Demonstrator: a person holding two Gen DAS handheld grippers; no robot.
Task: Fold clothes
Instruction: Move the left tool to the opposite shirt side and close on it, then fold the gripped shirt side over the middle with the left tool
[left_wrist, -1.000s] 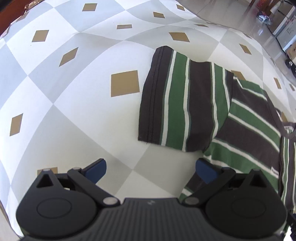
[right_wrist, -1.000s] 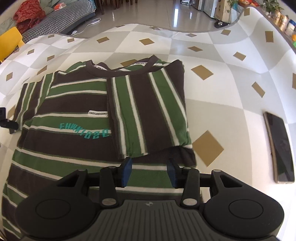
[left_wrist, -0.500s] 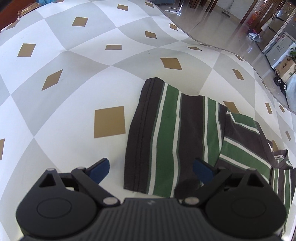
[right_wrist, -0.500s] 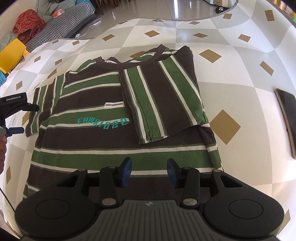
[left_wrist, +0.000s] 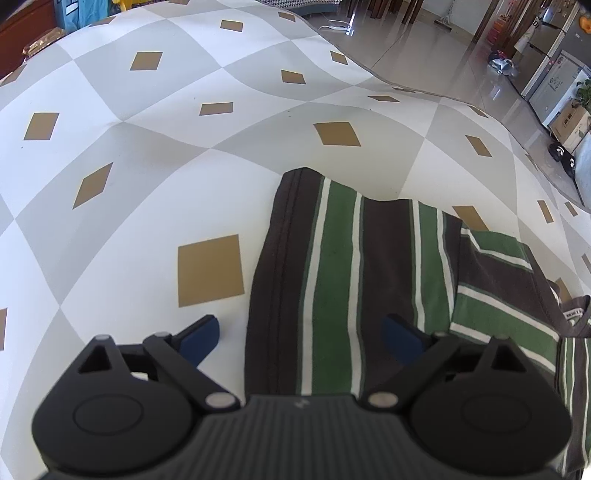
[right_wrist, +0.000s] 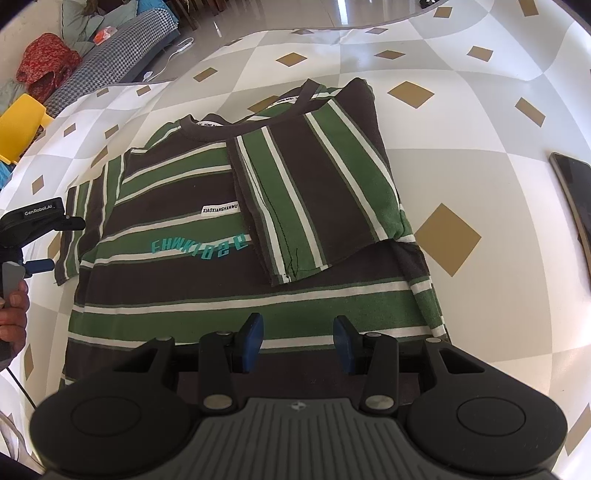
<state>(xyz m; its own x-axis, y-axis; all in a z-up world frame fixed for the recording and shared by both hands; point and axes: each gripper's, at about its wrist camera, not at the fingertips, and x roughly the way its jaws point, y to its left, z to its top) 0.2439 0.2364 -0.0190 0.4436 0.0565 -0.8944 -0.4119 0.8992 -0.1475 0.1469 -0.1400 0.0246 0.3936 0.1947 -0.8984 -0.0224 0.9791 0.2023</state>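
Checkered desk (left_wrist: 155, 206): striped shirt (right_wrist: 236, 266) spread flat. Left tool (left_wrist: 301, 332) wide open above sleeve (left_wrist: 351, 280); right tool (right_wrist: 297, 341) half-open over hem, gripping nothing.

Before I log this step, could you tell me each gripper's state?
Left gripper: open, over the striped T-shirt's sleeve.
Right gripper: open, holding nothing.
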